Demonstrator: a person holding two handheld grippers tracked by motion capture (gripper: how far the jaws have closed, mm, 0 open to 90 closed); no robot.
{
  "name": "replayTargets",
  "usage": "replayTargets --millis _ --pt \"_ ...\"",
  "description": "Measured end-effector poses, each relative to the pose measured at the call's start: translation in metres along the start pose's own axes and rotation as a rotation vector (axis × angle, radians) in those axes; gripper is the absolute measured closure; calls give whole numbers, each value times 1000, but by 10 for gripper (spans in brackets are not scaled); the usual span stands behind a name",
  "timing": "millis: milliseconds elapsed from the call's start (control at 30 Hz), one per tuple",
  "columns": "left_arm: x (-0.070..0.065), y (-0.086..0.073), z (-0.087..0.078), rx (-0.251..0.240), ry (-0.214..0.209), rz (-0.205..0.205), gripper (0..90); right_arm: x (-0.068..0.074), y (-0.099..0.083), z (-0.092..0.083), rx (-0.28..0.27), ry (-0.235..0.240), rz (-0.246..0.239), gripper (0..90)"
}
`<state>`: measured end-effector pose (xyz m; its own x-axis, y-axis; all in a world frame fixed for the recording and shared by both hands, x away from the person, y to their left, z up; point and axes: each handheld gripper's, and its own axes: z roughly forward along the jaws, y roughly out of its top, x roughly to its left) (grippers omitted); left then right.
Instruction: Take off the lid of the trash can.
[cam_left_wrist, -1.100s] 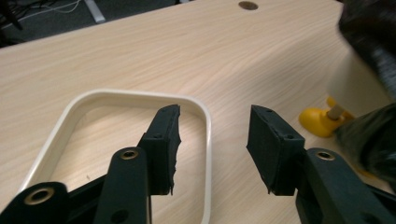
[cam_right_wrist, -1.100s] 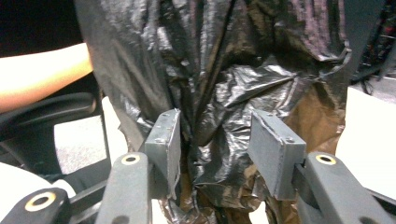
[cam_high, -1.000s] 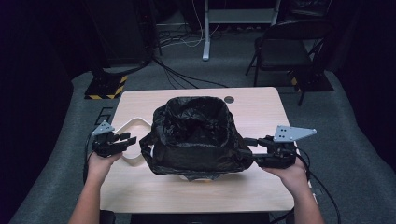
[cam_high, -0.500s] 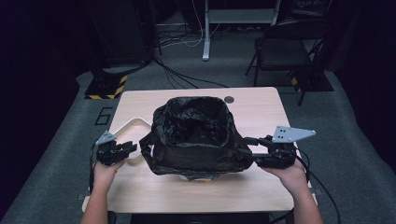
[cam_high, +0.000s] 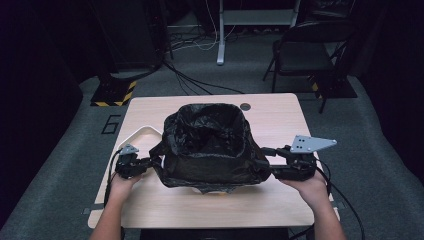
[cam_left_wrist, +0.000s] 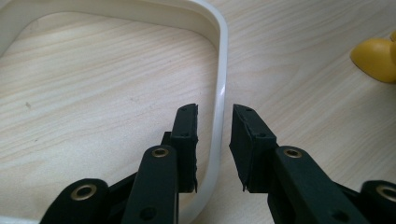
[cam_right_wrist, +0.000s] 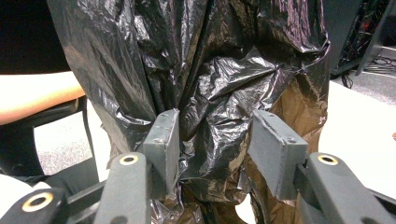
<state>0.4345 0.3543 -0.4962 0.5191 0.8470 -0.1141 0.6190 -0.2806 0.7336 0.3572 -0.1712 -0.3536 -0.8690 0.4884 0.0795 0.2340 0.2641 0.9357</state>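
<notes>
Bin bag (cam_right_wrist: 219, 93), black and crinkled, bunches between the pads of my right gripper (cam_right_wrist: 215, 149). The plastic fills the gap, and one pad lies against it, but I cannot tell whether they truly pinch it or just rest around it. On the other side, the jaws of my left gripper (cam_left_wrist: 214, 140) have just been closing, and the thin white rim of the tray (cam_left_wrist: 219, 84) stands between them, with a sliver of daylight on either side, so that hand is not yet gripping.

From the high view the bag (cam_high: 210, 145) stands open-mouthed in the middle of the wooden table (cam_high: 280, 115), draped over something I cannot make out. My right gripper (cam_high: 272, 160) is at its right flank and my left gripper (cam_high: 152, 162) at its lower left corner, where the tray (cam_high: 137, 135) pokes out from beneath. A yellow object (cam_left_wrist: 376, 58) lies on the wood further off, partly cut off at the edge.

I judge this the step of securing both sides before handling the bag. Next, the left pads should finish closing on the rim, squarely, without sliding off the thin edge, while the right hand keeps the plastic steady.
</notes>
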Motion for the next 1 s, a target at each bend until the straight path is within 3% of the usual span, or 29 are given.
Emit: replayTargets --millis 400,467,567,800,900,1000 --pt "-8 3 19 68 13 45 798 1 -1 4 10 0 -5 518" --pt "-10 2 20 79 18 67 817 2 -1 4 12 1 0 519" --pt "-13 3 18 92 18 95 838 2 -1 5 11 6 -7 519" --pt "-12 9 6 65 -1 95 838 2 0 3 6 4 -5 519" --pt "-9 13 -2 53 -15 66 838 2 0 1 -3 -2 -5 520" --pt "-8 15 -6 47 -23 69 838 2 0 1 -3 -4 -1 520"
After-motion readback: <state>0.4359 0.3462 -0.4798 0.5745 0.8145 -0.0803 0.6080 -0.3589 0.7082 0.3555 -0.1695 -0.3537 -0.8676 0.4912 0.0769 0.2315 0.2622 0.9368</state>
